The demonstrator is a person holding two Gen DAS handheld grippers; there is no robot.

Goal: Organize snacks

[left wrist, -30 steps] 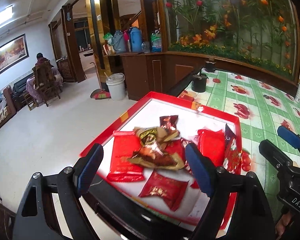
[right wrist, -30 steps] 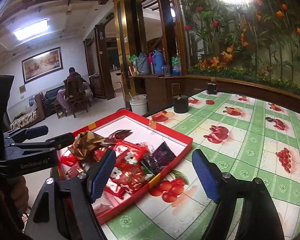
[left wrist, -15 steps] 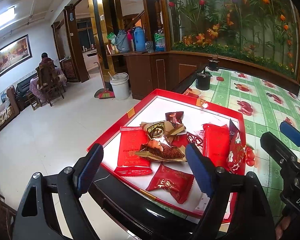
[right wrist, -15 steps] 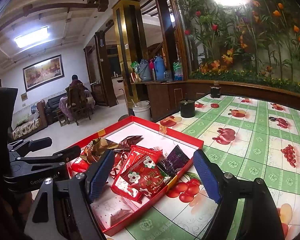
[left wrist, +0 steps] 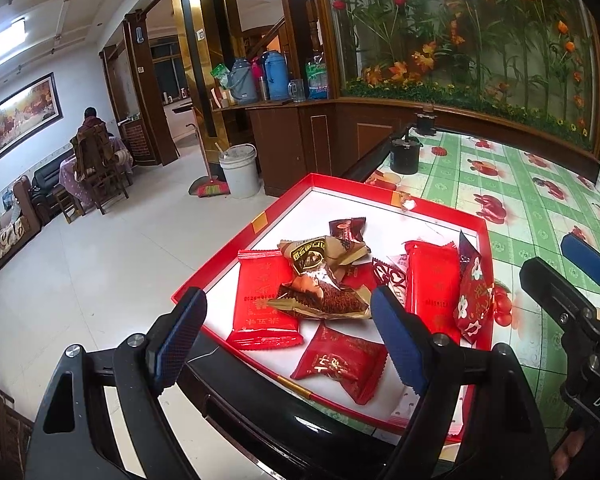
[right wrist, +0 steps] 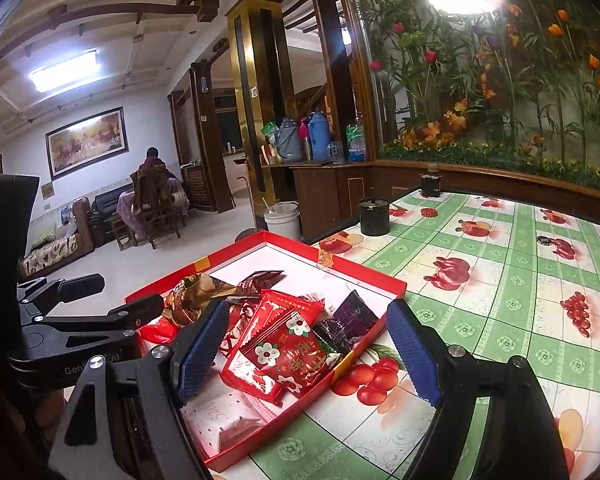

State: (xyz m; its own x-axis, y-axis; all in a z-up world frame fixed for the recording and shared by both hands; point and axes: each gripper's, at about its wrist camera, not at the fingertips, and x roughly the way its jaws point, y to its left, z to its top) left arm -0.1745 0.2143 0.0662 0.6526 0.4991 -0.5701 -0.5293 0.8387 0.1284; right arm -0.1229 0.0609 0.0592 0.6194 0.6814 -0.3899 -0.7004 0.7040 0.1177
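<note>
While both grippers hang over the near end of the red tray (left wrist: 380,190), nothing has been picked up yet, so the sorting looks to be at its very start. The left gripper (left wrist: 288,336) has its jaws wide apart and empty, hovering above the tray's near left corner; the right gripper (right wrist: 308,354) is likewise spread and empty, poised above the tray's near right side, close to the edge that meets the fruit-print cloth on the bench (right wrist: 512,304).

All the snacks lie inside the tray, which sits at the bench's left edge. A flat red packet (left wrist: 262,300) lies along the tray's left side, a crumpled brown-and-gold wrapper (left wrist: 320,276) is heaped in the middle partly over it, and a small red pillow pack (left wrist: 340,360) rests alone near the front rim. Another long red packet (left wrist: 432,284) lies toward the right side, with a flowered red pouch (right wrist: 288,350) leaning against the right wall and a dark purple sachet (right wrist: 350,322) just beside it.

My judgement is that the next move is to choose one item and close on it. The lone pillow pack at the front seems the easiest, being clear of the pile. The flowered pouch sits between the right gripper's fingers in its own view, but it overlaps its neighbours, so a pinch there risks dragging more than one wrapper.
</note>
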